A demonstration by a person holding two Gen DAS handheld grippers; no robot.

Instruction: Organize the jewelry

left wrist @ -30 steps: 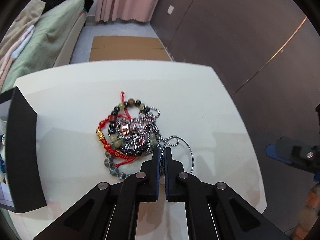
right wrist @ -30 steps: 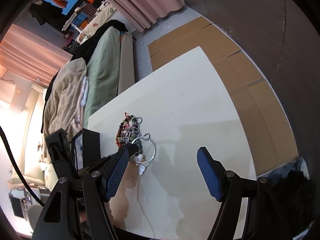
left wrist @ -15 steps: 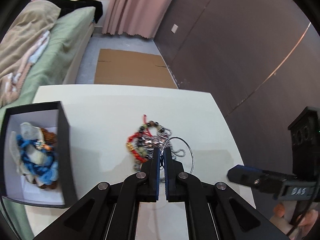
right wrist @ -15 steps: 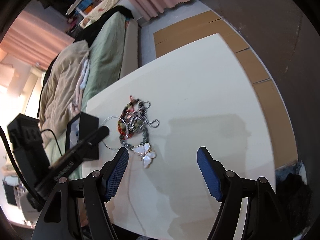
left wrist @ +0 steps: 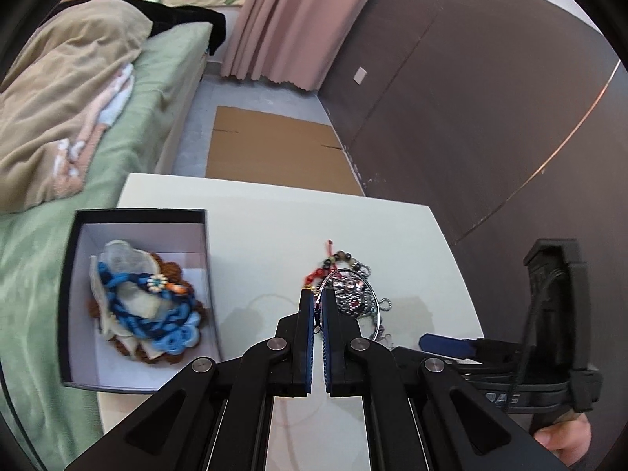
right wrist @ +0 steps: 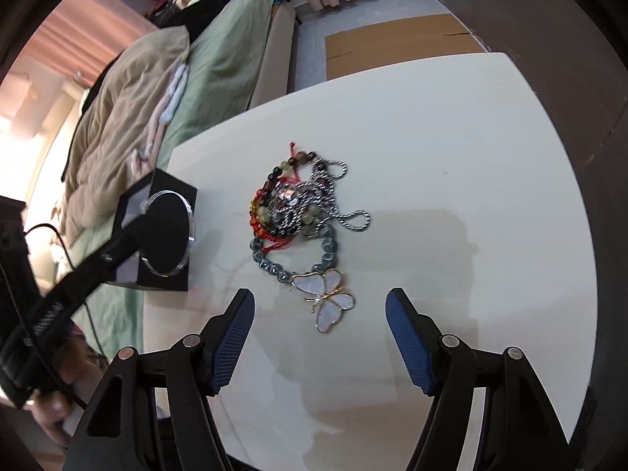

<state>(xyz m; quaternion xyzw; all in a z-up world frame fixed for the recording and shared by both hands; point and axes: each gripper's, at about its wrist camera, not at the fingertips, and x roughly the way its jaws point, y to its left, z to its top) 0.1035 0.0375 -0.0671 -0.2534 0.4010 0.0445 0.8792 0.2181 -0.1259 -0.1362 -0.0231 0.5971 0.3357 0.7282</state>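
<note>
Left tongs (left wrist: 318, 294) are clamping a silver ring bangle (right wrist: 168, 231), holding it above the table (right wrist: 471, 157). Right tongs (right wrist: 318, 316) are closing, empty, over the butterfly pendant (right wrist: 329, 302) beside the jewelry pile (right wrist: 298, 204).

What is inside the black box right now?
The box holds a blue braided cord lying on pale and brown pieces; what is under them is covered. In the right wrist view the left claw and its ring hide the inside.

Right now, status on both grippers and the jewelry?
Left gripper shut on silver bangle, near black box. Right gripper closing, nothing between fingers, above butterfly pendant. Nothing in the way.
</note>
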